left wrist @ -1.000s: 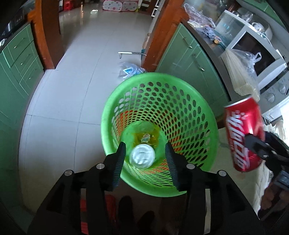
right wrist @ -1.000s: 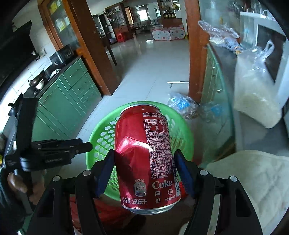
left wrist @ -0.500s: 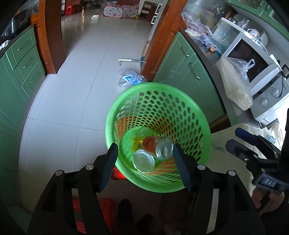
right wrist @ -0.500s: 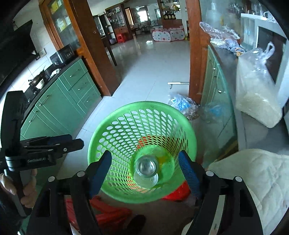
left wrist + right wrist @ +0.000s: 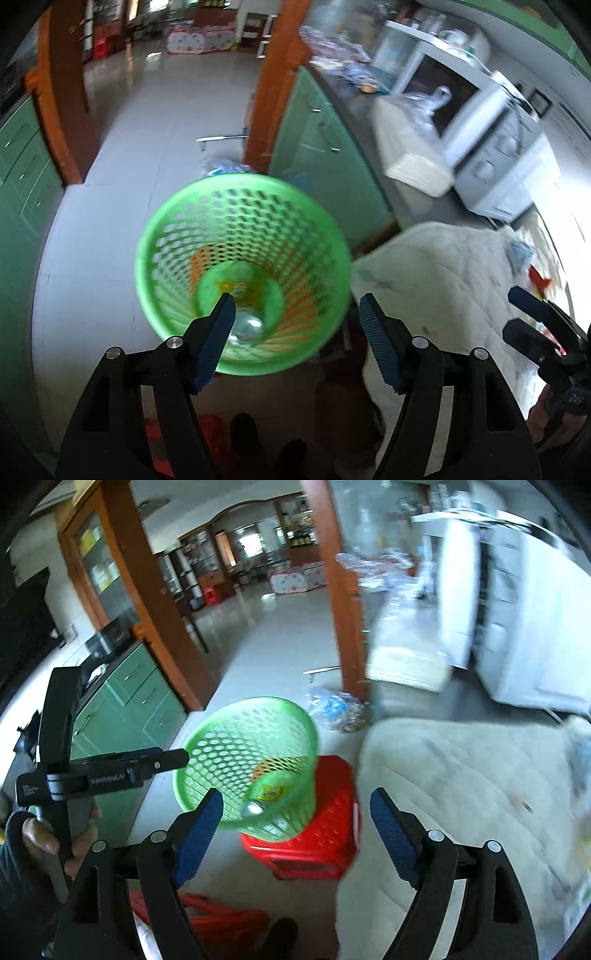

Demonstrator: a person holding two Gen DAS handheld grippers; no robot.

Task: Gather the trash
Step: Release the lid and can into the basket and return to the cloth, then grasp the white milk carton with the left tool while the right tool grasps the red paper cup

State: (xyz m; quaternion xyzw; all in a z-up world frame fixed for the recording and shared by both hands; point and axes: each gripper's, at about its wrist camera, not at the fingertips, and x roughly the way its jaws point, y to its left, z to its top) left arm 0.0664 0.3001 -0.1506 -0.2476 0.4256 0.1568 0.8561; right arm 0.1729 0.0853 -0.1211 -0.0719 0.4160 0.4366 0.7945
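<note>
A green perforated basket point(image 5: 243, 206) point(image 5: 236, 734) stands on a red stool point(image 5: 332, 834). At its bottom lies a can, silver end up point(image 5: 247, 326) point(image 5: 253, 808), over a yellow wrapper point(image 5: 236, 286). My left gripper point(image 5: 295, 302) hangs above the basket's near rim, its jaws opening with nothing between them. My right gripper point(image 5: 295, 794) is above and to the right of the basket, jaws also opening and empty; the left wrist view shows it over the white quilted cloth point(image 5: 443, 277). Small blue and red scraps point(image 5: 521, 254) lie on that cloth.
A clear plastic bag point(image 5: 336, 709) lies on the tiled floor behind the basket, by a wooden door post point(image 5: 273, 92). Green cabinets line both sides. A microwave point(image 5: 461, 99) and a sack of rice point(image 5: 413, 162) sit on the counter. A hand point(image 5: 40, 842) holds the left gripper.
The red cola can left my right gripper and dropped into the basket. Both grippers widened, then drew up and away to the right, toward the cloth.
</note>
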